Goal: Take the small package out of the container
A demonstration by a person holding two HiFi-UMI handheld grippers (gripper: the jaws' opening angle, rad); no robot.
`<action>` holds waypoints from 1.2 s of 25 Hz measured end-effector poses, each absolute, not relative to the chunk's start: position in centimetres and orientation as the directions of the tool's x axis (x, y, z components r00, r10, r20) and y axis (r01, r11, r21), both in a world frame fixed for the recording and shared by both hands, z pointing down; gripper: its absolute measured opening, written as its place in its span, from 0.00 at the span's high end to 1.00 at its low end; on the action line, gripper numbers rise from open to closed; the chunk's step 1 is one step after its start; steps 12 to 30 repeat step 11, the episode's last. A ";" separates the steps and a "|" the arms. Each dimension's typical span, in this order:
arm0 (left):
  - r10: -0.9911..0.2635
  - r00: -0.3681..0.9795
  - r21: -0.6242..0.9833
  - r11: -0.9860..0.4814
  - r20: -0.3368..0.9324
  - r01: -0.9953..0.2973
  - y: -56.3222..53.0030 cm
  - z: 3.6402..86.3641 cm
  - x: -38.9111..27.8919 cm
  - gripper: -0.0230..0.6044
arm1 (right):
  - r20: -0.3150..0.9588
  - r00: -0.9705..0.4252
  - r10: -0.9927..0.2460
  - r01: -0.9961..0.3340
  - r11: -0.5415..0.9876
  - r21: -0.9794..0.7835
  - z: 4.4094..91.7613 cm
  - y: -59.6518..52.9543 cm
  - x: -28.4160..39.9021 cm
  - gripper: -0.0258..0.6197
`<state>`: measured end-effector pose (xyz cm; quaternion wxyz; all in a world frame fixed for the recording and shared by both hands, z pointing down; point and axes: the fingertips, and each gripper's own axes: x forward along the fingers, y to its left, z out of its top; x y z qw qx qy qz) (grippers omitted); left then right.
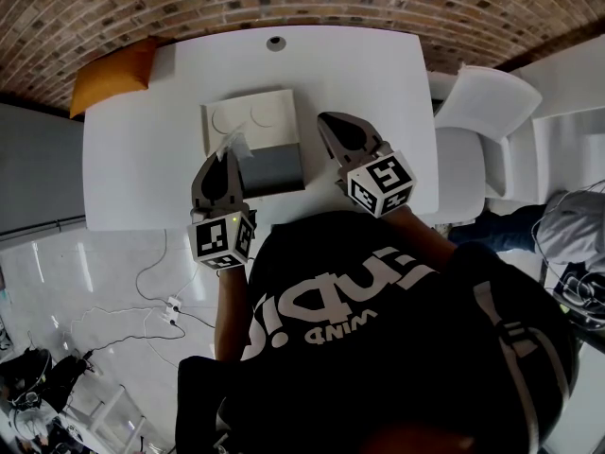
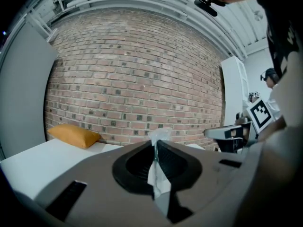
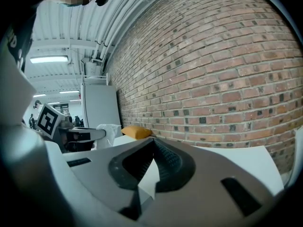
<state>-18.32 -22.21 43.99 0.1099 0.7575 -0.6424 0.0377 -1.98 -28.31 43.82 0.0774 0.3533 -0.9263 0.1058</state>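
In the head view a small clear plastic package (image 1: pixel 236 144) sticks up above the open grey container (image 1: pixel 276 170). My left gripper (image 1: pixel 231 156) is shut on it and holds it over the container's left edge. The left gripper view shows the crinkled package (image 2: pixel 159 135) pinched between the closed jaws of the left gripper (image 2: pixel 155 148), its top poking out above the tips. My right gripper (image 1: pixel 327 121) hangs over the table just right of the container. It is shut, and in the right gripper view nothing is between the tips of the right gripper (image 3: pixel 152 141).
The container's white lid (image 1: pixel 251 114), with round dents, lies flat behind the grey box on the white table (image 1: pixel 378 74). An orange cushion (image 1: pixel 112 75) rests at the table's far left corner. White chairs (image 1: pixel 483 103) stand to the right. A brick wall lies beyond the table.
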 end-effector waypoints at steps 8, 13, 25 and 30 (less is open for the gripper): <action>-0.963 0.175 0.117 -0.153 0.205 -0.981 -22.1 44.2 -18.4 0.92 | 0.222 -0.738 -0.637 -0.671 0.726 -0.148 43.9 -28.2 -2.0 0.96; -0.963 0.172 0.123 -0.149 0.206 -0.981 -22.1 44.3 -18.4 0.92 | 0.225 -0.738 -0.636 -0.671 0.726 -0.150 44.1 -28.1 -2.0 0.96; -0.963 0.172 0.123 -0.149 0.206 -0.981 -22.1 44.3 -18.4 0.92 | 0.225 -0.738 -0.636 -0.671 0.726 -0.150 44.1 -28.1 -2.0 0.96; -0.963 0.172 0.123 -0.149 0.206 -0.981 -22.1 44.3 -18.4 0.92 | 0.225 -0.738 -0.636 -0.671 0.726 -0.150 44.1 -28.1 -2.0 0.96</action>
